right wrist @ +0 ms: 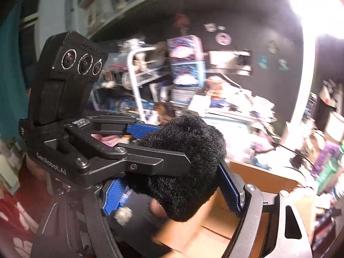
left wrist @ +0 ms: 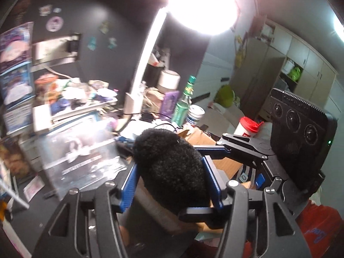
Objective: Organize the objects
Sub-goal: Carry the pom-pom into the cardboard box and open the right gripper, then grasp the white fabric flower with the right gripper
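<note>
A black fuzzy object [left wrist: 169,167] sits between the blue pads of my left gripper [left wrist: 172,185], which is shut on it. My right gripper [left wrist: 215,150] reaches in from the right and grips the same object. In the right wrist view the fuzzy object [right wrist: 185,167] lies between the blue pads of my right gripper [right wrist: 172,193], and my left gripper [right wrist: 150,146] clamps it from the left. An open cardboard box [right wrist: 253,185] lies right below; it also shows in the left wrist view [left wrist: 200,137].
A cluttered desk holds a clear plastic case [left wrist: 81,157], a green bottle [left wrist: 182,105], a white tin [left wrist: 194,114], a red-lidded cup [left wrist: 247,126] and a white lamp post [left wrist: 146,56]. Stacked boxes [right wrist: 185,68] stand at the dark wall. Cabinets [left wrist: 301,64] stand far right.
</note>
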